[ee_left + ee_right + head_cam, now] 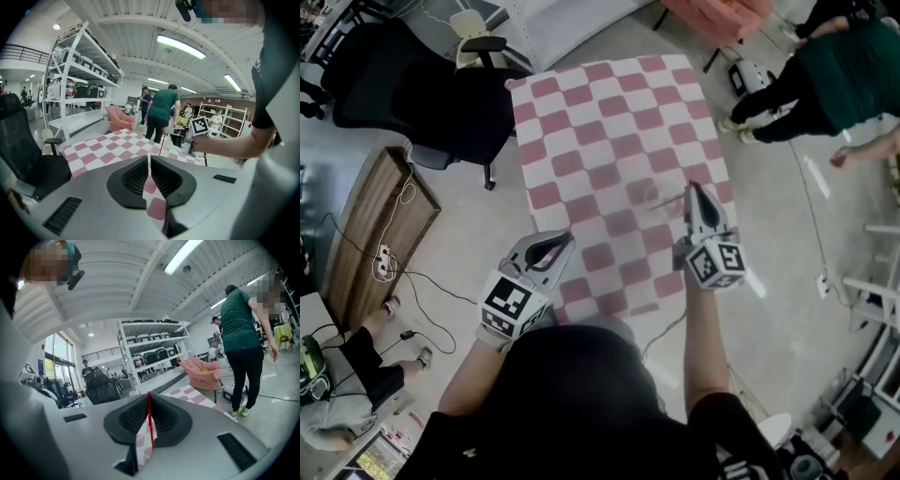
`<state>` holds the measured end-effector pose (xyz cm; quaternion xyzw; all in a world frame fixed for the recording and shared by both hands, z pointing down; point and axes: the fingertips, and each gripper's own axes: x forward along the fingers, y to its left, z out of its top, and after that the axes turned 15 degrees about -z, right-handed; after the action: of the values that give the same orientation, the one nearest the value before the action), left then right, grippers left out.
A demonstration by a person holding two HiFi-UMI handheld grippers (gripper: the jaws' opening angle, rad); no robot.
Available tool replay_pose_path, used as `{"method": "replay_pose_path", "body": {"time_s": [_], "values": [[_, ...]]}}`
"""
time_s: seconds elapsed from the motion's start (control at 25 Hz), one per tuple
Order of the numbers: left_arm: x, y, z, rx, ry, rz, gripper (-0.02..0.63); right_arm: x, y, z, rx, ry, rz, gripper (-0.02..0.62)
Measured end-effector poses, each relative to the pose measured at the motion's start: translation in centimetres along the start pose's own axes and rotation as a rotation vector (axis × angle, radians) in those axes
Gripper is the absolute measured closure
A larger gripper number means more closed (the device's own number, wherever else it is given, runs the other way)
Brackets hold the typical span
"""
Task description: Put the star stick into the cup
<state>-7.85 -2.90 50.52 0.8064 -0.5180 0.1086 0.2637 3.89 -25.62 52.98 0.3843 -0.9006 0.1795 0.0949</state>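
Observation:
A table under a pink-and-white checked cloth stands in front of me. My right gripper hovers over its near right part, shut on a thin red stick that pokes out leftward from the tips. The right gripper view has the red stick pinched upright between the jaws. From the left gripper view, the stick hangs down from the right gripper above the cloth. At the table's near left edge my left gripper is shut and holds nothing. No cup shows clearly in any view.
A black office chair and a wooden board with cables sit left of the table. A person in a green top stands at the far right. Metal shelves and a pink armchair lie beyond the table.

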Motion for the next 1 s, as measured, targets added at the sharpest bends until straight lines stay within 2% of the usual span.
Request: {"method": "replay_pose_path", "body": {"time_s": [0.2,0.44,0.6,0.72,1.0], "values": [[-0.2,0.2,-0.3,-0.017,-0.002,0.024,0.561,0.8,-1.1,-0.3,0.047,0.002,-0.004,0.568],[-0.5,0.2,-0.4,-0.022,-0.007,0.040,0.561,2.0,-2.4,-1.2,0.047,0.027,-0.038,0.559],[-0.8,0.4,-0.6,-0.025,-0.005,0.049,0.561,3.0,-2.9,-2.1,0.040,0.052,-0.053,0.454],[-1.0,0.5,-0.6,-0.024,-0.007,0.053,0.561,3.5,-3.1,-2.7,0.048,0.078,-0.061,0.408],[-1.2,0.3,-0.7,-0.009,-0.007,0.054,0.561,3.5,-3.6,-4.4,0.059,0.130,-0.088,0.372]]}}
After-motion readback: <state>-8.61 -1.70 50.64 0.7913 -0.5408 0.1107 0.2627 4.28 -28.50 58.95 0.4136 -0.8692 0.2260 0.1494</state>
